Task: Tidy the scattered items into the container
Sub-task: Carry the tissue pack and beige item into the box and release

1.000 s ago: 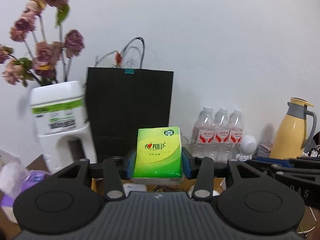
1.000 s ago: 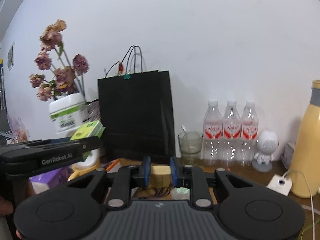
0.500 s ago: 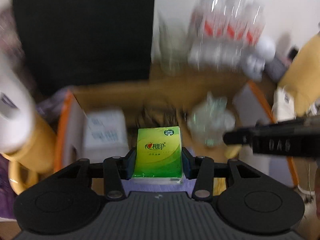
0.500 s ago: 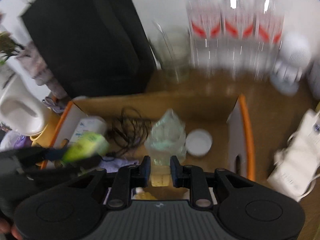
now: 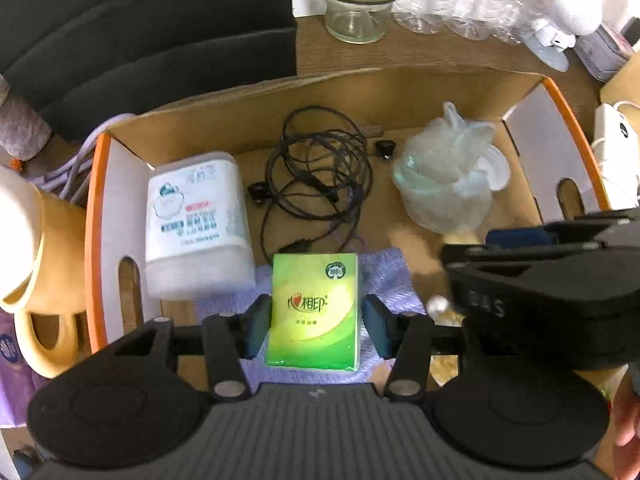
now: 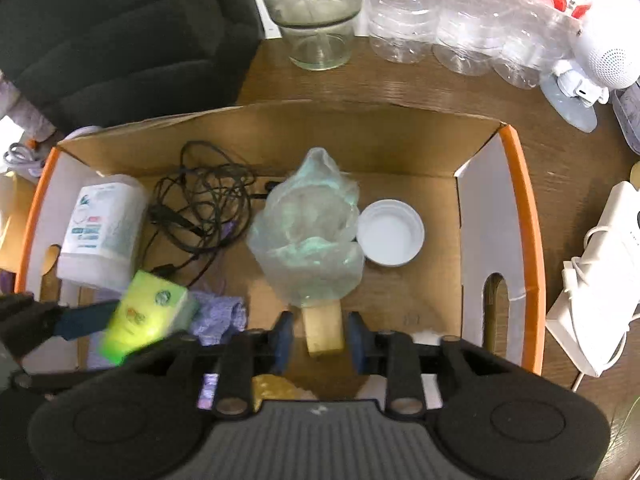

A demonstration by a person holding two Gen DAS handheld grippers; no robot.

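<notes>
Left hand-held gripper point(image 5: 316, 320) pointing steeply down over the box, jaws just eased apart, blue pads point(image 5: 256, 326) a hair off the sides of the green rectangular tissue pack point(image 5: 314, 312). Pack sitting between them, above the crumpled purple cloth point(image 5: 384, 276) on the box floor.

Right hand-held gripper point(image 6: 320, 338) tipped down the same way, jaws also just widened, with clear gaps either side of the small tan wooden block point(image 6: 323, 330). So both spread, nothing pinched.

Already inside the orange-rimmed cardboard box point(image 6: 524, 216): white plastic wipes tub point(image 6: 100, 232), tangled black earphone cable point(image 6: 204, 204), crinkled clear plastic bag point(image 6: 312, 232), round white lid point(image 6: 390, 232).

Looks mostly done, just backing out left. Anything still loose on the wooden worktop point(image 6: 440, 84)? Can't tell.
</notes>
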